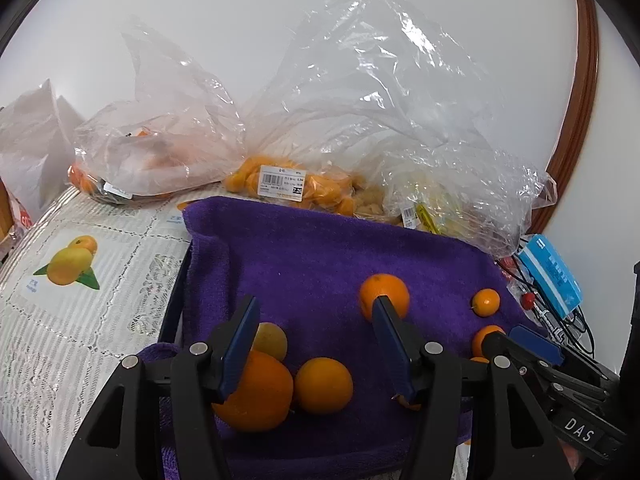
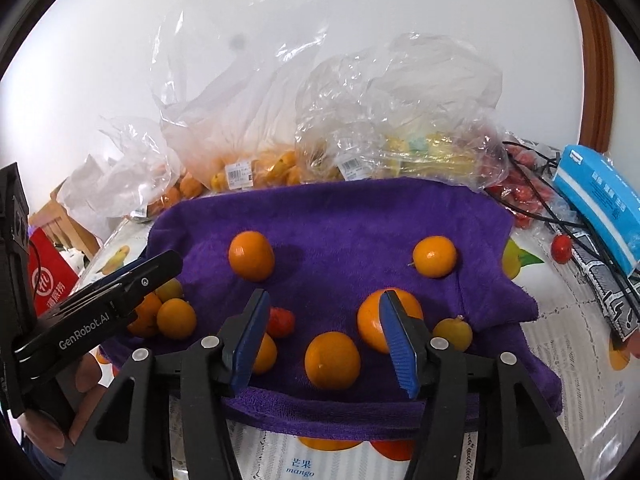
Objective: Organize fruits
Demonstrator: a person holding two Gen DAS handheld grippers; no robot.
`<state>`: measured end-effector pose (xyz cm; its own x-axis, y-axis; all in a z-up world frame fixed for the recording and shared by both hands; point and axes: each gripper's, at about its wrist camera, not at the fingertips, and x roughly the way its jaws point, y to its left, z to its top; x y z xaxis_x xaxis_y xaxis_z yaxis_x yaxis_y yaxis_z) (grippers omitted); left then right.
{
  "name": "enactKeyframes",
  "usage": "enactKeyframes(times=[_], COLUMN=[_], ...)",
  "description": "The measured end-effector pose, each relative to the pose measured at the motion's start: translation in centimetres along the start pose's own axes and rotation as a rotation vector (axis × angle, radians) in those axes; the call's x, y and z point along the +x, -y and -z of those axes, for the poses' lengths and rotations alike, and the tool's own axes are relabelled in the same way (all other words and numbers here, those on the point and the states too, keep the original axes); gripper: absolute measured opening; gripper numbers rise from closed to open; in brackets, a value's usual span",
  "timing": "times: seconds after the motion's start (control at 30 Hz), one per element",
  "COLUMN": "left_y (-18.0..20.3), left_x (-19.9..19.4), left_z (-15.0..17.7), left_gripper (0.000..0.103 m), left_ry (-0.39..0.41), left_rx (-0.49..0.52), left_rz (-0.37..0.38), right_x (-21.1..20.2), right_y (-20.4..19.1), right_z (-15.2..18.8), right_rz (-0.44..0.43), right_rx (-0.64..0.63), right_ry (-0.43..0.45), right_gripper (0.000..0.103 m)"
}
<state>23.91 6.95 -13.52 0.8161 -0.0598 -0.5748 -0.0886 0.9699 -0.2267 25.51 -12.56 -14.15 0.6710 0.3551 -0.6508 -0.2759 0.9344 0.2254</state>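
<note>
Only in right wrist view: red fruit (image 2: 281, 321) beside left jaw. Glossy oranges (image 2: 332, 360) lying loose between both grippers' parted, empty jaws.

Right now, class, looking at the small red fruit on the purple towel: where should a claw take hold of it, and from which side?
Grip the small red fruit across its round middle, coming from above. An orange crowds its near side, right by the right claw's left finger, so a level approach looks blocked; its top on the purple towel is clear.
</note>
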Motion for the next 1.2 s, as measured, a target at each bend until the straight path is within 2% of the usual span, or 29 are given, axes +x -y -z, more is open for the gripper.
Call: enactKeyframes(times=[0.17,0.3,0.33,0.4,0.47,0.57,0.63,0.7,0.8,0.97,1.0,1.03,1.2], left_y=[0.2,0.1,0.0,0.1,0.4,1.3,2.0,2.7,3.4,4.3,4.5,4.6,5.5], left_x=[-1.2,-2.4,-2.9,-3.6,-4.8,-6.8,-8.1,-9.7,-11.4,-14.6,-15.1,-15.7,-19.2], left_z=[-0.1,-0.8,-0.9,-1.0,-1.0,-0.8,-0.6,-0.5,-0.2,0.6,0.8,0.9,1.5], left_gripper=[0.056,0.057,0.057,0.057,0.057,0.062,0.064,0.066,0.069,0.074,0.074,0.075,0.077], left_ry=[0.035,0.041,0.036,0.011,-0.005,-0.016,-0.027,-0.044,-0.075,-0.057,-0.054,-0.051,-0.01], left_rx=[0.023,0.003,-0.01,-0.012,0.001,0.033,0.062,0.079,0.088,0.11,0.112,0.112,0.131], left_rz=[-0.044,-0.058,-0.041,-0.057,-0.045,-0.048,-0.053,-0.059,-0.027,-0.024,-0.024,-0.023,-0.025], right_x=[-1.2,-3.0,-3.4,-4.5,-5.9,-8.6,-10.3,-12.1,-14.1,-17.7,-18.7,-19.2,-23.0], right_y=[0.3,0.5,0.6,0.5,0.0,-0.4,-0.3,-0.1,-0.1,-0.3,-0.5,-0.6,-1.1], right_z=[-0.2,-0.5,-0.5,-0.6,-0.7,-0.4,-0.1,0.2,0.5,1.6,1.9,2.2,3.6], right_rz=[-0.004,0.006,0.014,0.048,0.096,0.131,0.127,0.166,0.17,0.218,0.231,0.232,0.211], right_rx=[0.026,0.067,0.08,0.093,0.062,0.047,0.073,0.111,0.125,0.133,0.12,0.112,0.104], right_ry=[0.014,0.034,0.032,0.015,0.002,0.035,0.047,0.055,0.043,0.063,0.073,0.078,0.142], right_gripper=[0.057,0.057,0.057,0.057,0.057,0.057,0.057,0.057,0.057,0.057,0.062,0.071,0.082])
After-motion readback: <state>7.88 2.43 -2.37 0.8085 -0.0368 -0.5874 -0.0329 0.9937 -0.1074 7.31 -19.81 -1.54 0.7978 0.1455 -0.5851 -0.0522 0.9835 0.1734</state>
